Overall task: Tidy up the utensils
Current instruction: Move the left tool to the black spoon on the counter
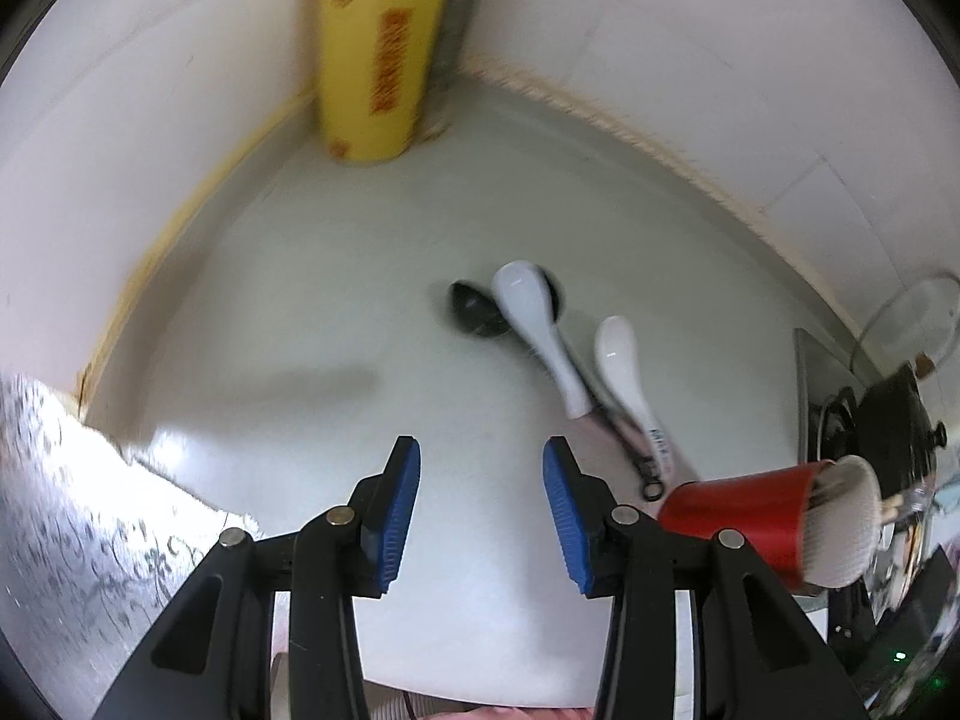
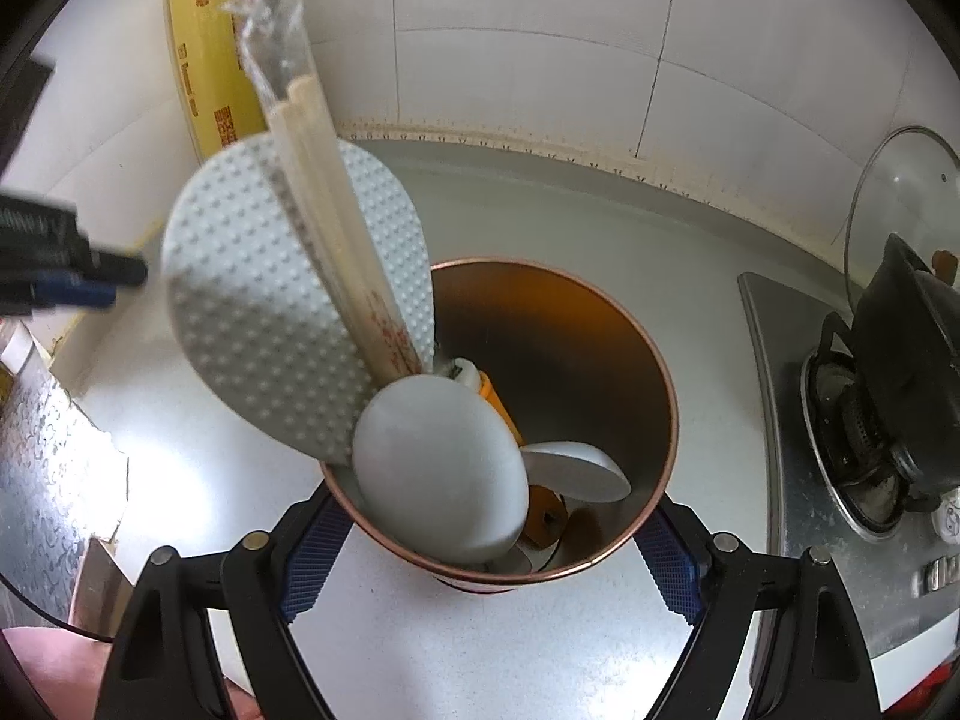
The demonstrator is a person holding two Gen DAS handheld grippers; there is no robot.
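Observation:
On the grey counter [image 1: 336, 276] lie two white ceramic spoons [image 1: 534, 330] [image 1: 624, 372] across a black ladle [image 1: 474, 312]. My left gripper [image 1: 480, 450] hovers just short of them, open, nothing between its blue pads; it also shows at the left edge of the right wrist view [image 2: 117, 283]. My right gripper [image 2: 492, 546] is shut on a red utensil cup [image 2: 600, 348], seen tilted at the right of the left wrist view [image 1: 750, 516]. In the cup stand a white dimpled rice paddle [image 2: 252, 312], wrapped chopsticks [image 2: 324, 180] and white spoons [image 2: 438, 468].
A yellow cling-film roll [image 1: 378, 48] stands in the corner of the tiled walls. A gas stove [image 2: 852, 420] with a black pot [image 2: 912, 348] and a glass lid [image 2: 900, 192] is at the right. Patterned foil [image 1: 72, 510] covers the left edge.

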